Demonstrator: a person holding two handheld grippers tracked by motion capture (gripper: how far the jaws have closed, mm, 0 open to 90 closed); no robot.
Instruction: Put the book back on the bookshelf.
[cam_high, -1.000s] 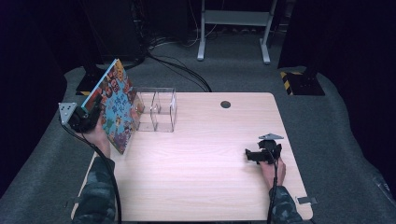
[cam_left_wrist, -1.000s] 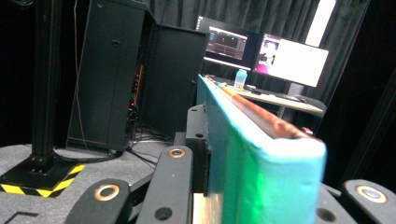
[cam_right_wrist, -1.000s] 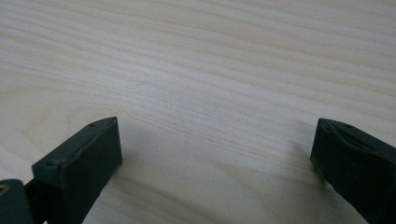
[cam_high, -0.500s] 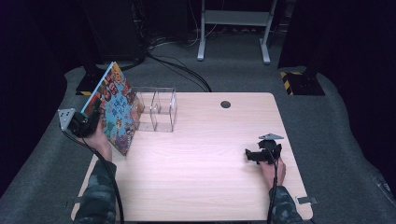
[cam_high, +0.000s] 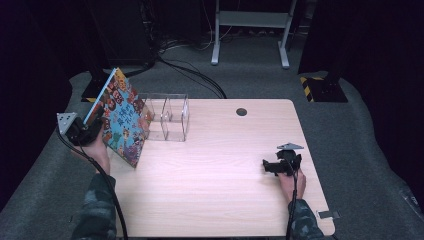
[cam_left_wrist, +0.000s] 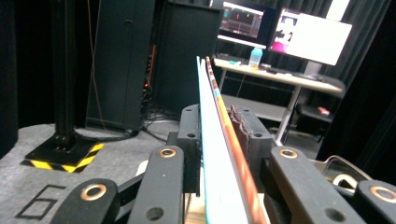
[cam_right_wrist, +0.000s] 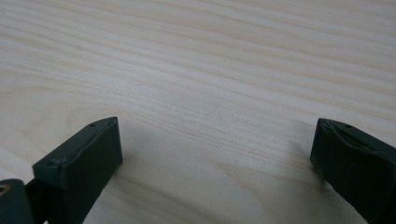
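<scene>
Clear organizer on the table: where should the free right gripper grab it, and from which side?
Probably a top rim wall of the organizer, from above. It stands upright with open-topped compartments, so its thin walls fit between jaws. Take the right-hand end: the book in the left gripper leans at its left side. The right gripper is open, resting on the table.

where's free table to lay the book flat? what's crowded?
Free: the wide bare stretch of table between the book and the right gripper, and the far right part beyond the round hole. Crowded: the far left corner, where the clear organizer stands right beside the tilted book, which sits between the left gripper's fingers.
</scene>
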